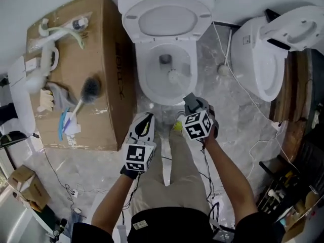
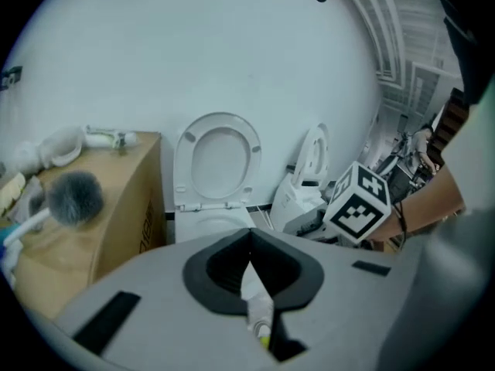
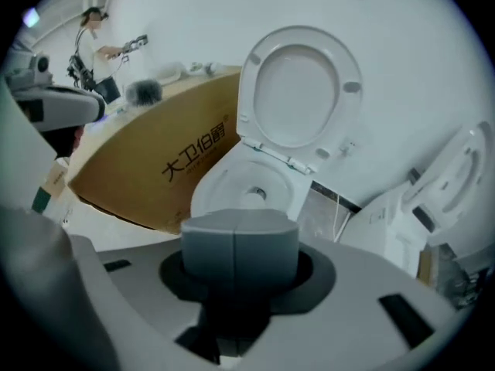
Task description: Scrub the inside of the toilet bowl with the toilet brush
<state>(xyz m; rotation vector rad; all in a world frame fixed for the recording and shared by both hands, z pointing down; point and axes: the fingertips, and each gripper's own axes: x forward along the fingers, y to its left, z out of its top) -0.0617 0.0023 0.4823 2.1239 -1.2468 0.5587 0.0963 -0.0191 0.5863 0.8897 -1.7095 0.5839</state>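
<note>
- At far left I see a cardboard box (image 1: 109, 59) on the grey marbled floor (image 1: 238, 120); its side reads "大卫伯爵" (image 3: 193, 151).
- The toilet brush (image 1: 90, 88) lies on top of the box, well apart from the bowl.
- The toilet (image 1: 144, 80) stands at a white wall, seat raised.
- In front of the bowl, the left hand-held gripper (image 1: 143, 123) and the right hand-held gripper (image 1: 191, 101) are both clenched on nothing.
- A second toilet (image 1: 255, 59) is at right.

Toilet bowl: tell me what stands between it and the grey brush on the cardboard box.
Nothing visible does. The toilet bowl is open with its seat raised; the grey brush lies on the cardboard box beside it.
</note>
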